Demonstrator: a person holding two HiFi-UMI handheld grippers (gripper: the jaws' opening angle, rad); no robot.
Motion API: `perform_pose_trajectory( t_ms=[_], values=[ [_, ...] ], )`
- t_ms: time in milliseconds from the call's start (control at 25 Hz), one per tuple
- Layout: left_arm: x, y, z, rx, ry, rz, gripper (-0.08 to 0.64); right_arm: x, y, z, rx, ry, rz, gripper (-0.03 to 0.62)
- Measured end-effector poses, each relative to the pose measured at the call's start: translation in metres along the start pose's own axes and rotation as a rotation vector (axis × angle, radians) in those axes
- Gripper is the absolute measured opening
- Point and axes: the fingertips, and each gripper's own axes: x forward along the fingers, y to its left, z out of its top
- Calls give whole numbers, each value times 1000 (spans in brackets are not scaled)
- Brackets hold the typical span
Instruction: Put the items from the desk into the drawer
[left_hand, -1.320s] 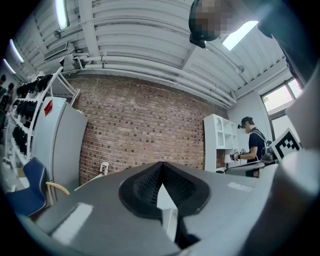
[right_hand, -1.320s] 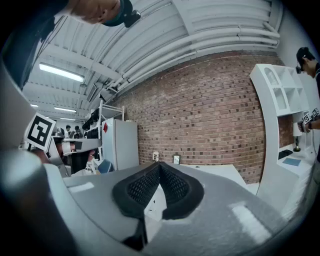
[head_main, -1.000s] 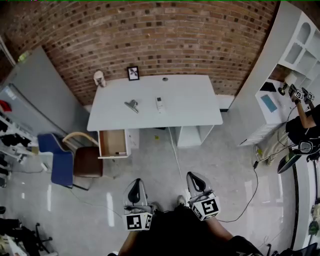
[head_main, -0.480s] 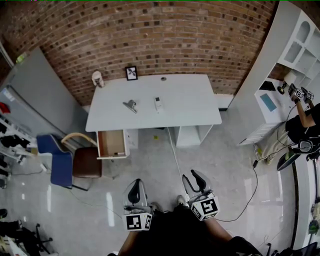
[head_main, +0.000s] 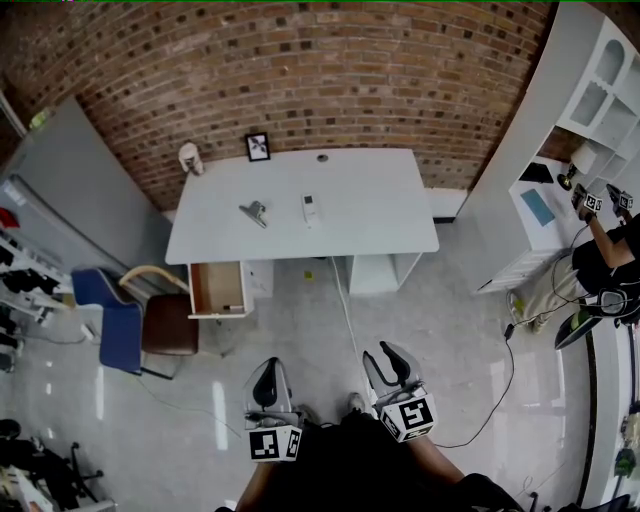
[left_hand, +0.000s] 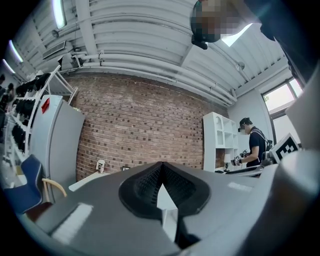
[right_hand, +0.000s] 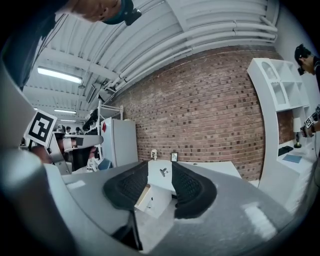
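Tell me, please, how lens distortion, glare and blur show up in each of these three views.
Head view: the wide lens bows the brick wall, and pale glare streaks lie on the shiny floor. Left gripper view: black rounded corners, a bright window, and the shut left gripper looks soft up close. Right gripper view: a ceiling lamp glares, while the brick wall is sharp.

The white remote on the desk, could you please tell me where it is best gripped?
Probably across its narrow sides at mid-length, coming from above: the white remote lies flat on the desk with its long axis toward the brick wall.
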Motion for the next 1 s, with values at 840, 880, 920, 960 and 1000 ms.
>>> perform_pose_trajectory(
  t_ms=[840, 880, 920, 960, 1000],
  values=[
    [61, -11, -23, -14, 19, 93, 19, 61, -58, -21, -29, 55, 107, 153],
    [67, -5, -24, -14, 19, 91, 19, 69, -58, -22, -30, 57, 107, 153],
    [74, 1, -25, -16, 20, 88, 20, 77, -57, -22, -28, 61, 105, 153],
    [80, 7, -26, -18, 22, 84, 18, 85, -56, -22, -25, 66, 103, 153],
    [87, 14, -26, -20, 23, 81, 20, 94, -55, -22, -22, 71, 100, 153]
  ],
)
